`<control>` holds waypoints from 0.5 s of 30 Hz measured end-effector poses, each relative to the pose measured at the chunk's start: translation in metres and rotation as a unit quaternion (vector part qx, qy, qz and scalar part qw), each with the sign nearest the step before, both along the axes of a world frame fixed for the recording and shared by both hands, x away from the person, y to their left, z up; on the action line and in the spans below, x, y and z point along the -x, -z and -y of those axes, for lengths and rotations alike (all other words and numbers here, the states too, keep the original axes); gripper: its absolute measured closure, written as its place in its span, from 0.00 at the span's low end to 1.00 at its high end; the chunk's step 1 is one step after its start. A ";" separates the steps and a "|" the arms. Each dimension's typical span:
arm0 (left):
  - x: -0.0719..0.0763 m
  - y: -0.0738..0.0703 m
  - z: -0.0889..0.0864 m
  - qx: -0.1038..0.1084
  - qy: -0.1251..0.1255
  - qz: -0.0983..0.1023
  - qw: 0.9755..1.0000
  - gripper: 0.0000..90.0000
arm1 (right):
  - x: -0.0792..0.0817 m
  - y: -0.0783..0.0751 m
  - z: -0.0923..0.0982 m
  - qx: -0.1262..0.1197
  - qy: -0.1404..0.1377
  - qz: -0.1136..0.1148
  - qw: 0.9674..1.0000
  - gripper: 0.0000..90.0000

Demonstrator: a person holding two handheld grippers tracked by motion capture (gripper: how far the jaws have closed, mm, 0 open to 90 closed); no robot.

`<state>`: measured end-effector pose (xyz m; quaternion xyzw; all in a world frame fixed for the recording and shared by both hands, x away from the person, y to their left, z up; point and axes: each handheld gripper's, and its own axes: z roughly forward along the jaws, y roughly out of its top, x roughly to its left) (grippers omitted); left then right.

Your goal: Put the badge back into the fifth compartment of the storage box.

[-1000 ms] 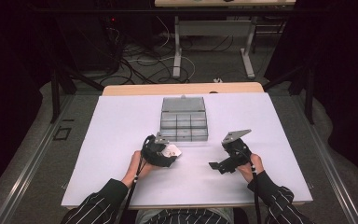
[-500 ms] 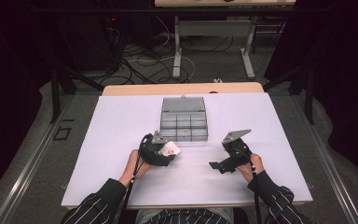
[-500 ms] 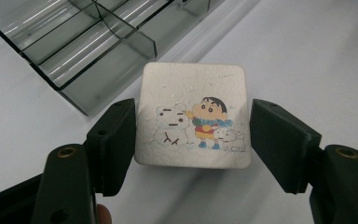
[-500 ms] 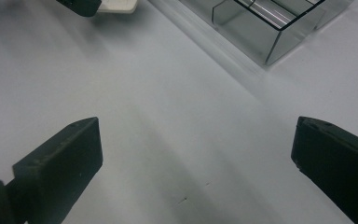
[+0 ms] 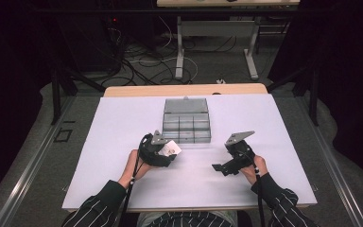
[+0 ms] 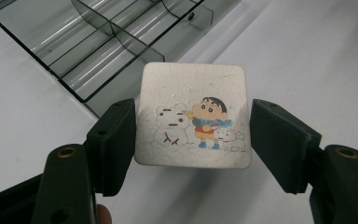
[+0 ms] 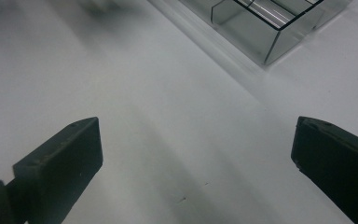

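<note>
Left gripper view: left gripper [image 6: 193,135] partly closed on cartoon card [image 6: 193,116], both pads at card's side edges; contact on the right side hard to confirm. Compartment box [image 6: 107,42] just beyond card, cut off at top edge. High view: card [image 5: 170,148] near box [image 5: 186,122] front-left corner, drawing unreadable. Right gripper [image 5: 224,166] well right of box front, wide open, holding nothing; right gripper view blurred toward box corner [image 7: 279,28].

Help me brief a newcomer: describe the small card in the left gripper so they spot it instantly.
On the white table, just in front of the clear compartment box, the left gripper holds a card by its side edges. It is square with rounded corners and bears a cartoon of a boy, a snowman and a puppy.
</note>
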<state>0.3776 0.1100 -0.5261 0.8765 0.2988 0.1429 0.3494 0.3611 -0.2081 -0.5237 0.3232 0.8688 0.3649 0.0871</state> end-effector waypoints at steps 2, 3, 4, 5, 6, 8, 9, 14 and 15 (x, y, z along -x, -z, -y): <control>0.000 -0.001 0.000 0.000 -0.002 0.000 1.000 0.37 | 0.000 0.001 0.000 -0.003 0.002 0.001 1.000 0.01; 0.000 -0.001 0.000 0.001 -0.002 -0.001 1.000 0.37 | 0.000 0.000 0.000 -0.001 0.002 0.000 1.000 0.01; -0.001 -0.002 -0.001 0.000 0.000 0.005 1.000 0.37 | 0.000 0.001 0.000 -0.003 0.000 0.002 1.000 0.01; -0.001 -0.002 -0.001 0.001 -0.001 0.004 1.000 0.37 | 0.000 0.000 0.000 0.005 -0.004 -0.001 1.000 0.01; 0.000 -0.003 0.000 0.002 -0.001 0.003 1.000 0.37 | 0.000 -0.001 0.000 0.004 0.000 -0.004 1.000 0.01; -0.001 -0.004 0.000 -0.001 -0.001 0.008 1.000 0.37 | 0.000 0.000 0.000 0.001 0.001 -0.002 1.000 0.01; -0.001 -0.004 0.000 0.001 -0.001 0.011 1.000 0.37 | -0.001 0.001 0.000 -0.004 -0.001 0.006 1.000 0.01; -0.004 -0.007 -0.002 0.001 -0.002 0.013 1.000 0.37 | 0.000 0.001 -0.001 -0.004 0.003 0.001 1.000 0.02; -0.004 -0.007 -0.002 0.002 -0.004 0.016 1.000 0.37 | 0.000 0.001 -0.001 -0.004 0.003 0.001 1.000 0.01</control>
